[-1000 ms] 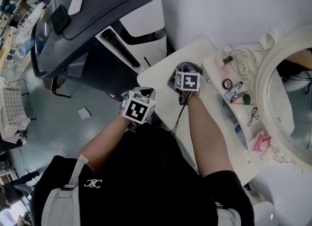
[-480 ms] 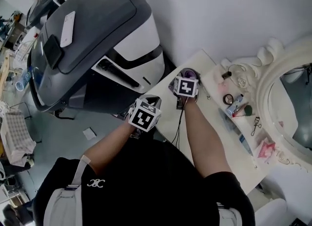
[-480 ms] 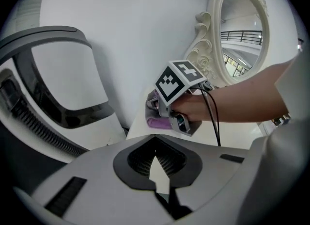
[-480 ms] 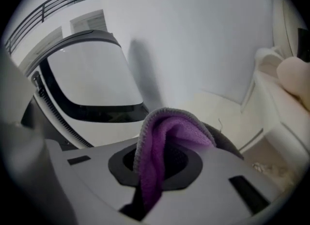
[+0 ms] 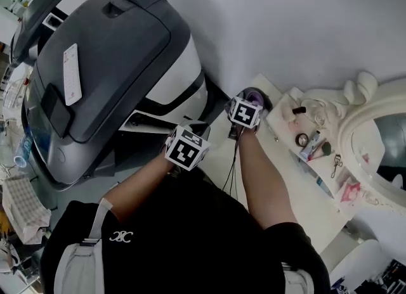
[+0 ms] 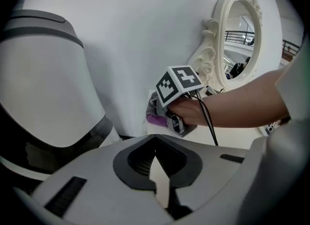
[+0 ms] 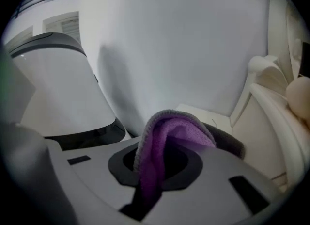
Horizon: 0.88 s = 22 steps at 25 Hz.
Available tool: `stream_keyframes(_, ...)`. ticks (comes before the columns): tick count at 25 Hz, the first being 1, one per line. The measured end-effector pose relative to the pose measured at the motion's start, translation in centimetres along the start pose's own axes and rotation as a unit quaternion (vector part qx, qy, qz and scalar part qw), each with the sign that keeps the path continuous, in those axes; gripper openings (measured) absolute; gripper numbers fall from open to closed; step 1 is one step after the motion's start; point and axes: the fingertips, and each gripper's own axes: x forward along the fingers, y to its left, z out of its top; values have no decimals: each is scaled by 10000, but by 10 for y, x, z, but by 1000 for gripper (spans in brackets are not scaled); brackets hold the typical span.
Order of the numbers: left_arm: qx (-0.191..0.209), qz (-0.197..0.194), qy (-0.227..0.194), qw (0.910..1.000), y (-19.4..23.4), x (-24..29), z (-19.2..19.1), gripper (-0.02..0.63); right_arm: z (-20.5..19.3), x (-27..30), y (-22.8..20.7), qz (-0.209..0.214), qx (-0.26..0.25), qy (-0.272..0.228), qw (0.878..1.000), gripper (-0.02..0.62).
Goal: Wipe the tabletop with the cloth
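Observation:
My right gripper (image 5: 246, 110) is shut on a purple and grey cloth (image 5: 255, 97) that lies bunched on the far corner of the cream tabletop (image 5: 281, 163), close to the wall. In the right gripper view the cloth (image 7: 167, 139) rises out from between the shut jaws of the right gripper (image 7: 151, 190). My left gripper (image 5: 187, 147) hangs off the table's left edge, over the floor. In the left gripper view the left gripper (image 6: 160, 190) has its jaws together with nothing in them, and the right gripper (image 6: 170, 104) shows with the cloth (image 6: 156, 119) under it.
A large grey and white machine (image 5: 108, 64) stands just left of the table. An ornate white mirror (image 5: 374, 134) leans at the table's right side, with small cosmetics (image 5: 311, 142) and an eyelash curler (image 5: 337, 159) in front of it. The wall is directly behind the cloth.
The right gripper has pushed the cloth farther along the table toward the wall-side corner. The left gripper has kept its place off the table's left edge. The head view has shifted.

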Motion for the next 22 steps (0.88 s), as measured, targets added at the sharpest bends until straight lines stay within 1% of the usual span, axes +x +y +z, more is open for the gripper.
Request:
stream_keyframes(3, 57, -117, 16, 9999, 8, 4, 0, 5, 9, 7, -14, -254, 312, -41, 9992, 41)
stream_keyframes(6, 81, -193, 50, 9998, 15, 5, -3, 5, 18, 15, -26, -337, 619, -4, 9975, 41)
stream_keyframes(10, 49, -254, 96, 9996, 24, 0, -9, 4, 31, 27, -41, -414, 768, 29, 9962, 41)
stream_keyframes(12, 29, -254, 107, 9996, 29, -3, -12, 3, 38, 35, -47, -385, 876, 69, 9954, 41)
stream_keyframes(18, 63, -222, 179, 9996, 36, -13, -26, 5, 60, 58, -61, -72, 1418, 232, 9896, 41)
stream_keyframes(20, 79, -213, 180, 9996, 38, -16, -28, 4, 63, 58, -62, -56, 1457, 222, 9891, 41)
stream_keyframes(22, 53, -205, 168, 9996, 41, -17, -31, 5, 63, 57, -58, -69, 1291, 196, 9914, 41)
